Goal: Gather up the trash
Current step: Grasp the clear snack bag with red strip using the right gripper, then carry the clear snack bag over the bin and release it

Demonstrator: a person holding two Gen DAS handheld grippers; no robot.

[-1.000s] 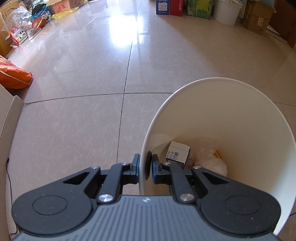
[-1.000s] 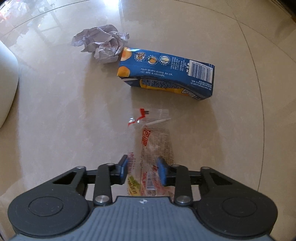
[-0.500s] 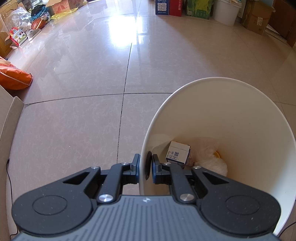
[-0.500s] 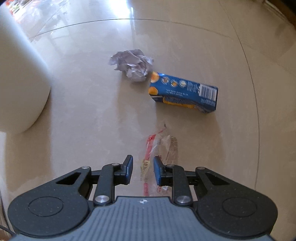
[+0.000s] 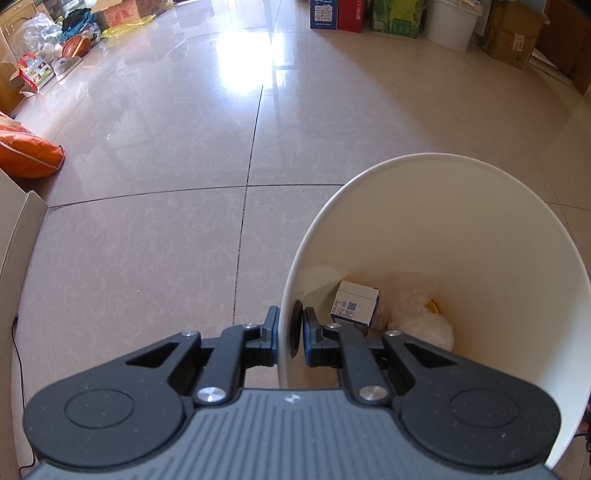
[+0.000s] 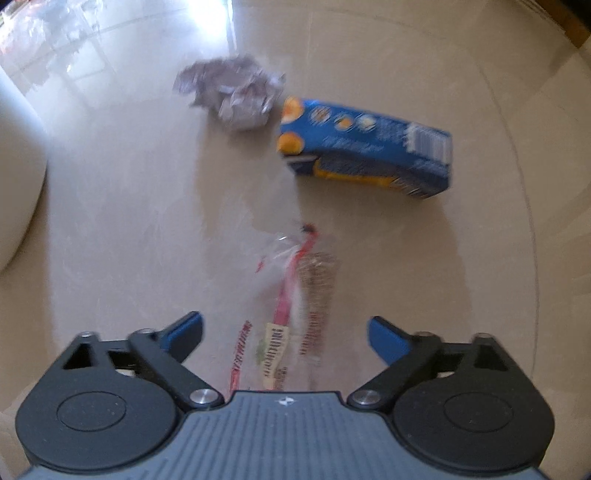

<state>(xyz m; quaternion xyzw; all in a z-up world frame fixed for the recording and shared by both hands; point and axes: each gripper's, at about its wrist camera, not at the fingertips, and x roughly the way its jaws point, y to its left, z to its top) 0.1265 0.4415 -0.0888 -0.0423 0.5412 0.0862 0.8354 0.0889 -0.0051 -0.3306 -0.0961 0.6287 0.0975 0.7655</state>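
Observation:
My left gripper (image 5: 290, 332) is shut on the near rim of a cream-white bin (image 5: 480, 236), which tilts away from me. Inside the bin lie a small white carton (image 5: 354, 306) and a crumpled clear bag (image 5: 417, 314). In the right wrist view my right gripper (image 6: 286, 332) stands wide open over a clear plastic wrapper with red print (image 6: 291, 295) that lies between its fingers. Farther off on the floor are a blue juice carton (image 6: 369, 147) on its side and a crumpled paper ball (image 6: 232, 96). The bin's outer wall (image 6: 18, 166) shows at the left edge.
Glossy beige tile floor (image 5: 166, 147) stretches ahead. An orange bag (image 5: 26, 151) and a cardboard edge (image 5: 14, 229) sit at the left. Boxes and a white bucket (image 5: 450, 22) line the far wall, with more clutter at the far left.
My right gripper has gone from shut on the wrapper to wide open, and the wrapper now lies loose between its fingers. The view is blurred from motion. My left gripper and the bin have stayed put.

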